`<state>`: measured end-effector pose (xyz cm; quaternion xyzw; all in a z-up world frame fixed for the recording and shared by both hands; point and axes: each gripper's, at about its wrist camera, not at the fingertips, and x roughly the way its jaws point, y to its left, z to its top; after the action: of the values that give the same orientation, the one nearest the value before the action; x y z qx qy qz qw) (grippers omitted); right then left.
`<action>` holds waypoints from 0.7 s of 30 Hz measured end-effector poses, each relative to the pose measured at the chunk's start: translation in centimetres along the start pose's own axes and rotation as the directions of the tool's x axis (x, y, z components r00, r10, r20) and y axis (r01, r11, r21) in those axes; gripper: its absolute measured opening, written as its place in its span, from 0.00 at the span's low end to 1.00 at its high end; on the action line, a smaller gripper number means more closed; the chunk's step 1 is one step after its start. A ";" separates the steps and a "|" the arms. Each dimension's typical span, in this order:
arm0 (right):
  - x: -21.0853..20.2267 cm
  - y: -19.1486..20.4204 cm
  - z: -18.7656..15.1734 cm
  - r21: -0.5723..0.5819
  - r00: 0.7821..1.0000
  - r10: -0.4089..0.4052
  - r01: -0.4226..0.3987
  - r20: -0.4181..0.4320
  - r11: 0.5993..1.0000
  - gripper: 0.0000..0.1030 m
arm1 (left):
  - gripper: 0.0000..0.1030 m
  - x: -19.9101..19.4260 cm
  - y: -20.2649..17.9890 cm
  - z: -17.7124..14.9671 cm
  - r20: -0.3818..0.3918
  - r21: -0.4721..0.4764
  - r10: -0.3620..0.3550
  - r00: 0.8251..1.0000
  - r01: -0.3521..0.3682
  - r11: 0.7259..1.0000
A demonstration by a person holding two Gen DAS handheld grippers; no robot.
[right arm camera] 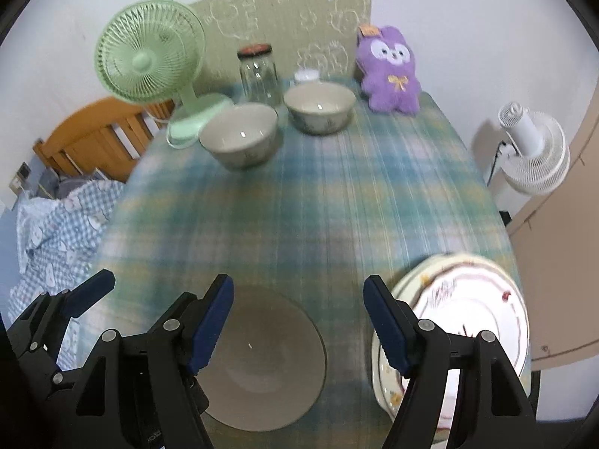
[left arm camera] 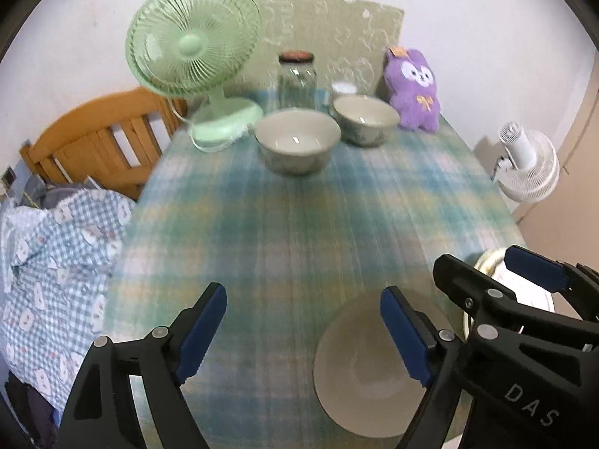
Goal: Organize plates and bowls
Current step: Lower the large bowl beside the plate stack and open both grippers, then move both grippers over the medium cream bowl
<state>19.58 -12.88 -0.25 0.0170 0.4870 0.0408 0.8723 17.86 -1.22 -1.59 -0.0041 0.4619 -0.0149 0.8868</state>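
A plain beige bowl [left arm camera: 359,370] [right arm camera: 262,359] sits on the checked tablecloth near the front edge. My left gripper [left arm camera: 303,333] hangs open above it, the bowl showing under its right finger. My right gripper [right arm camera: 299,323] [left arm camera: 475,262] is open too, with the bowl below its left finger and the gap. Neither holds anything. A stack of patterned plates [right arm camera: 468,321] [left arm camera: 524,295] lies right of the bowl. Two more bowls [left arm camera: 297,146] [left arm camera: 365,119] stand at the far end, also seen in the right wrist view [right arm camera: 239,138] [right arm camera: 320,106]. One left gripper finger [right arm camera: 90,292] shows at the left.
At the table's back stand a green fan [left arm camera: 191,48], a glass jar [left arm camera: 297,82] and a purple plush toy [left arm camera: 413,89]. A wooden bed frame [left arm camera: 97,138] with checked bedding [left arm camera: 56,254] lies left. A white fan [right arm camera: 535,149] stands right of the table.
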 end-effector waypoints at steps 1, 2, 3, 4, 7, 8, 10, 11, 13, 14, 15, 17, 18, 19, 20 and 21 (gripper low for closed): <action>-0.3 0.2 0.6 -0.002 1.000 0.003 -0.003 0.009 1.000 0.73 | 0.84 -0.2 0.0 0.5 0.009 0.003 0.003 1.000 -0.003 1.000; -0.5 0.3 1.0 -0.003 1.000 0.001 -0.001 0.017 1.000 0.73 | 0.84 -0.5 0.1 1.1 0.020 0.006 0.007 1.000 -0.007 1.000; -0.8 0.5 1.6 -0.004 1.000 0.000 0.001 0.030 1.000 0.73 | 0.84 -0.7 0.2 1.6 0.032 0.009 0.008 0.999 -0.008 1.000; -1.0 0.6 2.0 -0.002 0.999 0.001 -0.001 0.038 1.000 0.73 | 0.84 -0.8 0.3 2.1 0.040 0.012 0.010 0.999 -0.010 1.000; -1.4 1.0 3.8 0.003 0.998 0.009 -0.009 0.055 1.000 0.73 | 0.84 -1.1 0.7 3.8 0.065 0.013 0.027 0.998 -0.027 1.000; -1.5 1.2 4.4 0.004 0.998 0.006 -0.006 0.062 1.000 0.73 | 0.84 -1.1 0.8 4.2 0.070 0.012 0.029 0.997 -0.030 0.999; -1.6 1.5 5.5 0.003 0.997 -0.005 0.005 0.077 1.000 0.73 | 0.84 -0.8 1.2 5.4 0.073 0.007 0.021 0.997 -0.021 1.000; -1.6 1.6 5.9 0.002 0.996 -0.008 0.008 0.083 1.000 0.73 | 0.84 -0.7 1.4 5.8 0.071 0.005 0.019 0.997 -0.020 1.000; -1.4 2.0 7.1 -0.001 0.995 -0.014 0.014 0.100 1.000 0.73 | 0.84 -0.2 1.6 6.8 0.070 0.001 0.020 0.997 -0.020 1.000; -1.3 2.0 7.4 0.001 0.994 -0.016 0.016 0.105 1.000 0.73 | 0.84 0.0 1.8 7.3 0.076 0.004 0.021 0.997 -0.022 1.000; -1.0 2.2 8.0 0.004 0.994 -0.017 0.017 0.110 1.000 0.73 | 0.84 0.2 1.9 7.8 0.083 0.008 0.023 0.996 -0.024 1.000; -0.6 2.4 8.9 0.013 0.992 -0.020 0.019 0.121 1.000 0.73 | 0.83 0.8 2.1 8.9 0.097 0.011 0.031 0.995 -0.032 0.999; -0.2 2.6 9.5 0.016 0.991 -0.025 0.023 0.129 1.000 0.73 | 0.83 1.0 2.3 9.3 0.102 0.009 0.034 0.994 -0.035 0.999; 0.2 2.7 10.1 0.017 0.990 -0.026 0.024 0.136 1.000 0.73 | 0.83 1.5 2.5 9.9 0.105 0.008 0.037 0.994 -0.038 0.999; 0.5 2.8 10.5 0.015 0.990 -0.025 0.023 0.137 1.000 0.73 | 0.83 1.9 2.6 10.4 0.105 0.007 0.038 0.994 -0.039 0.999; 1.0 3.0 11.1 0.014 0.990 -0.024 0.023 0.138 1.000 0.73 | 0.83 2.4 2.8 10.8 0.104 0.007 0.039 0.994 -0.040 0.999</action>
<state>29.40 -9.70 4.93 0.0196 0.4259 0.0262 0.9042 28.18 1.43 2.60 0.0082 0.4150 0.0009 0.9098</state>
